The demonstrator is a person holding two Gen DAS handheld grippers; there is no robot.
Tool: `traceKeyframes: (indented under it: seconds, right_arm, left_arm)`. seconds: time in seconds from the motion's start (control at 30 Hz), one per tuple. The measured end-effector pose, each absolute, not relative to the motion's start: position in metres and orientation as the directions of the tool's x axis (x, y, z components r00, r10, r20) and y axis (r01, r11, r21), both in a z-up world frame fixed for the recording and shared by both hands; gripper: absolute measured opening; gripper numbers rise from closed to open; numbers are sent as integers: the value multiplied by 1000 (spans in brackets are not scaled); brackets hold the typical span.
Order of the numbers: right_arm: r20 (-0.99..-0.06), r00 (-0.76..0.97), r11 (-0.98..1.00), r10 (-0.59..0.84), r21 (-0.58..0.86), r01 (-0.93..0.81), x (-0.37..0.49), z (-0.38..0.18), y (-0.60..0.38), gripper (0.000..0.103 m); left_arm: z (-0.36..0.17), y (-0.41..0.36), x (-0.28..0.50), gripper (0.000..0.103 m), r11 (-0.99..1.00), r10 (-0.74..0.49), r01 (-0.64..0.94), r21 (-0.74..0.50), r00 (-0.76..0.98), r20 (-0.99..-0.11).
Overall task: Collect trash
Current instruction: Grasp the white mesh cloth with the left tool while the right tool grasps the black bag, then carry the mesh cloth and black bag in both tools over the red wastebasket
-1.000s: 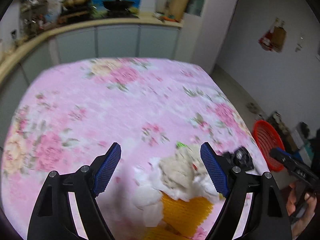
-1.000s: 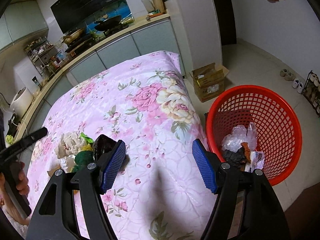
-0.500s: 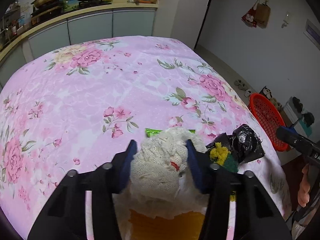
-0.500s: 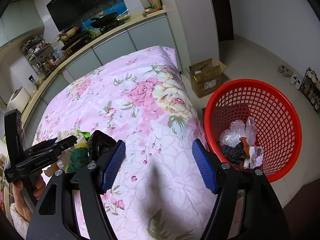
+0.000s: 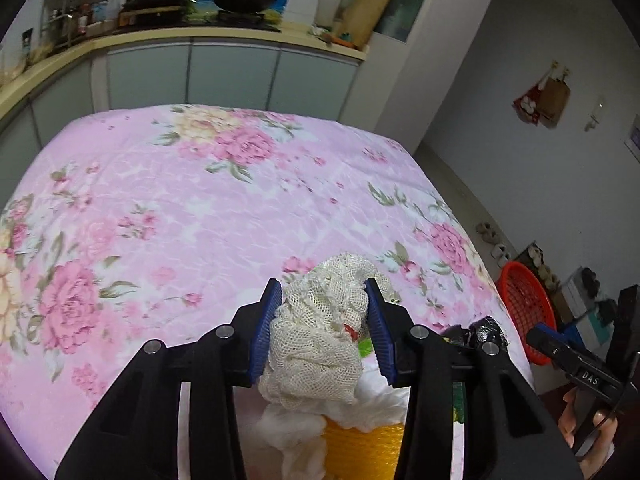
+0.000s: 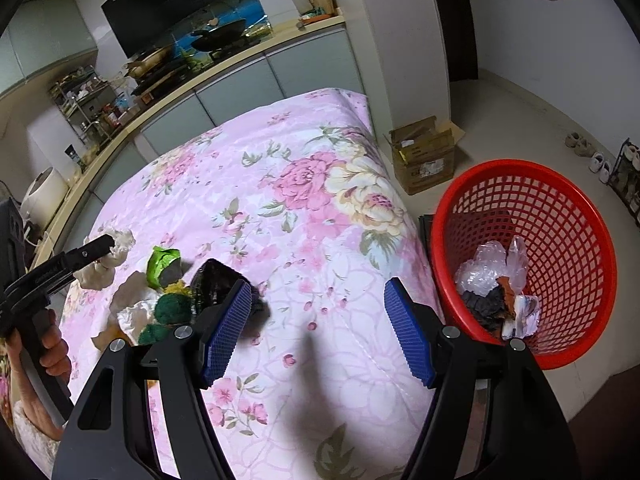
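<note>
Gripping cream mesh rag (image 5: 320, 336), right gripper (image 5: 576, 364) lettered "DAS"

Dim indoor light, fisheye-bent edges, slightly soft, perhaps motion blur

Yellow mesh (image 5: 362, 452) runs off the bottom edge — white wad (image 5: 316, 344) covers its top.

Cream mesh wad (image 5: 320, 332) bunched and clamped between blue pads; crumpled black bag (image 6: 218, 286), green wrapper (image 6: 160, 260) on the cloth; red basket (image 6: 576, 200) holds scraps.
</note>
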State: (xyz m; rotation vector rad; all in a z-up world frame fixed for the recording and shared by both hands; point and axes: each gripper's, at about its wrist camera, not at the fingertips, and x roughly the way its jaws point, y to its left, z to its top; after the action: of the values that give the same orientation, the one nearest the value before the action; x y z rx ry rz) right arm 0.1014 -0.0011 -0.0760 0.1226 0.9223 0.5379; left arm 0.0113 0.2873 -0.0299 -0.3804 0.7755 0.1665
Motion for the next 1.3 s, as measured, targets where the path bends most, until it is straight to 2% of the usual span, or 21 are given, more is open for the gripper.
traceKeyframes:
  seconds: [0.33, 0.73, 0.87, 0.9, 1.03, 1.07, 1.3]
  right_arm:
    - [-694, 456, 807, 557, 324, -493, 93, -64, 30, 67]
    - [-776, 379, 774, 505, 213, -596, 96, -99, 96, 67]
    - [-787, 363, 766, 499, 203, -610, 95, -106, 105, 47]
    - [-788, 362, 765, 499, 203, -611, 94, -106, 105, 46]
    - [-778, 382, 771, 499, 198, -605, 94, -101, 100, 43]
    - [-775, 385, 772, 501, 199, -604, 95, -100, 100, 40]
    - [-762, 408, 786, 503, 206, -584, 102, -94, 90, 39]
  left_arm:
    - [-21, 295, -7, 41, 911, 97, -346, -225, 709, -698]
    - [-25, 301, -18, 41, 911, 106, -351, -216, 707, -699]
    - [-27, 304, -21, 41, 908, 109, -356, -218, 706, -700]
    - [-28, 305, -21, 41, 908, 110, -357, -218, 706, -700]
    - [-29, 305, -21, 41, 907, 111, -359, -219, 706, -699]
    - [-29, 305, -21, 41, 907, 111, -360, -219, 706, -699]
    - [-25, 297, -17, 41, 914, 128, -356, -193, 707, -696]
